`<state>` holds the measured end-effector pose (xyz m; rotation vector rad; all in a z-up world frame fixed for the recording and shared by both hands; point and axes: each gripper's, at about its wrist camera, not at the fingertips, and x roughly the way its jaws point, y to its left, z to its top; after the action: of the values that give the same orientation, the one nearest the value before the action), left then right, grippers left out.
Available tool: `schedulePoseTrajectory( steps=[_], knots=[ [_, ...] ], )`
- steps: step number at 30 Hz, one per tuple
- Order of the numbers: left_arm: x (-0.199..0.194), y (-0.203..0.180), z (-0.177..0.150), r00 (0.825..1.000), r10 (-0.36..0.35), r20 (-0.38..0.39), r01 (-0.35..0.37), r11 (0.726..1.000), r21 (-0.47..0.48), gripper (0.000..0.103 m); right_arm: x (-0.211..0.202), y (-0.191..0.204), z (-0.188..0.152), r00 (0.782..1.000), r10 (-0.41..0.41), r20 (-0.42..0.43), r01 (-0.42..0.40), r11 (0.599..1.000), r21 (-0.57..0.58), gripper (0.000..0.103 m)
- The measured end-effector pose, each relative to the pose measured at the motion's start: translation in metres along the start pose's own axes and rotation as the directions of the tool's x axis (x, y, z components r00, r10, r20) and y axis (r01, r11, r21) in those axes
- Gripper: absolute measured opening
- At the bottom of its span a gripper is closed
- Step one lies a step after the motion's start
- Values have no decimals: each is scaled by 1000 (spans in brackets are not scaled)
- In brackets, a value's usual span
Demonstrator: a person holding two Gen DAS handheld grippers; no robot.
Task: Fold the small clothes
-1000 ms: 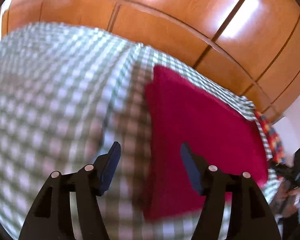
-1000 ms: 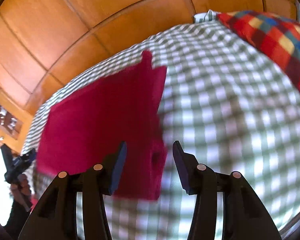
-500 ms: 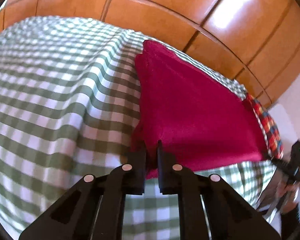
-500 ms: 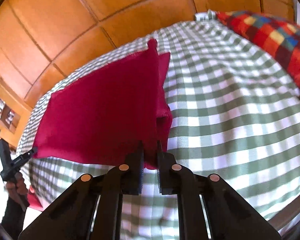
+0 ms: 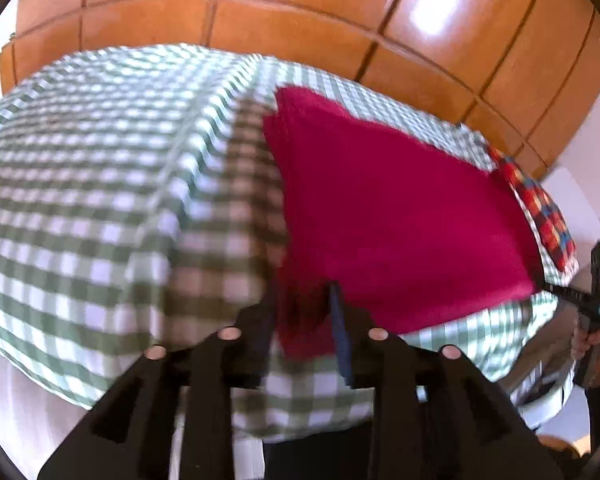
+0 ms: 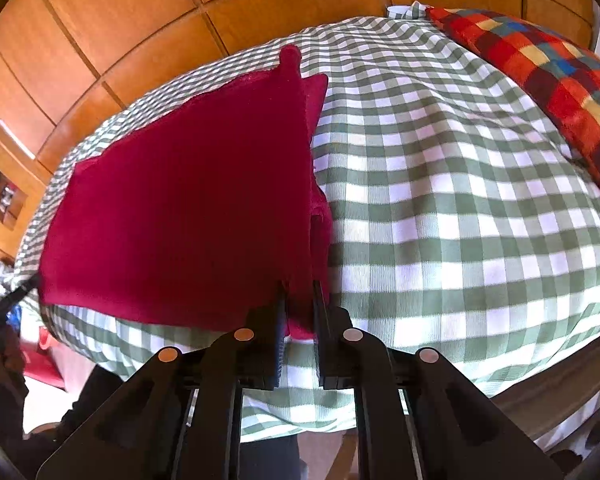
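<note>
A: What is the red cloth like, and where is it?

B: Soft and matte, folded into a rough rectangle with a small peak at its far corner. It lies on the green-and-white checked cover, which is thin woven cotton, smooth but domed.

A: And around it?

B: Left of the red cloth, in the left wrist view, the checked cover runs bare to its drooping near edge. Past the cloth's far side, glossy orange wood panels rise. Right of the cloth there is again a wide bare stretch of cover, then a fuzzy multicoloured plaid blanket at the far right edge, well apart from the cloth.

A: The grippers?

B: The left gripper has the cloth's near left corner between its black fingers; its jaws are opening, and motion blur hides whether the pads still press the fabric. The right gripper is narrow, its jaws easing apart while still pinching the cloth's near right corner.
</note>
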<state>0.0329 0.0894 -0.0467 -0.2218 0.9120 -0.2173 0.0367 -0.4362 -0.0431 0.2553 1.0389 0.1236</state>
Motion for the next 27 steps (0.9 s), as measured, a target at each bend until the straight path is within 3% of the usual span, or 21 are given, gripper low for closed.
schedulePoseTrajectory(
  steps=[2,3,4,8,13,16,27],
  knots=[
    [-2,6,14,998,48,29,-48,999,-7,39,1,1,6,1000,-28,4,28,1000,3,39],
    [-1,7,21,996,78,39,-78,997,-8,39,0,0,6,999,-48,14,48,999,7,58],
    [-1,8,28,993,106,50,-106,994,-3,39,-2,0,8,997,-64,35,63,998,14,60],
    [5,4,53,975,194,109,-199,979,36,47,-6,-2,22,992,-102,74,101,995,22,60],
    [13,-7,70,959,243,148,-257,963,82,54,-1,3,50,985,-130,111,128,992,21,60],
    [17,-10,74,956,249,154,-265,959,97,58,9,10,70,982,-148,120,147,989,20,60],
    [35,-13,89,958,254,136,-270,955,125,59,42,32,136,973,-188,134,193,981,-25,60]
  ],
)
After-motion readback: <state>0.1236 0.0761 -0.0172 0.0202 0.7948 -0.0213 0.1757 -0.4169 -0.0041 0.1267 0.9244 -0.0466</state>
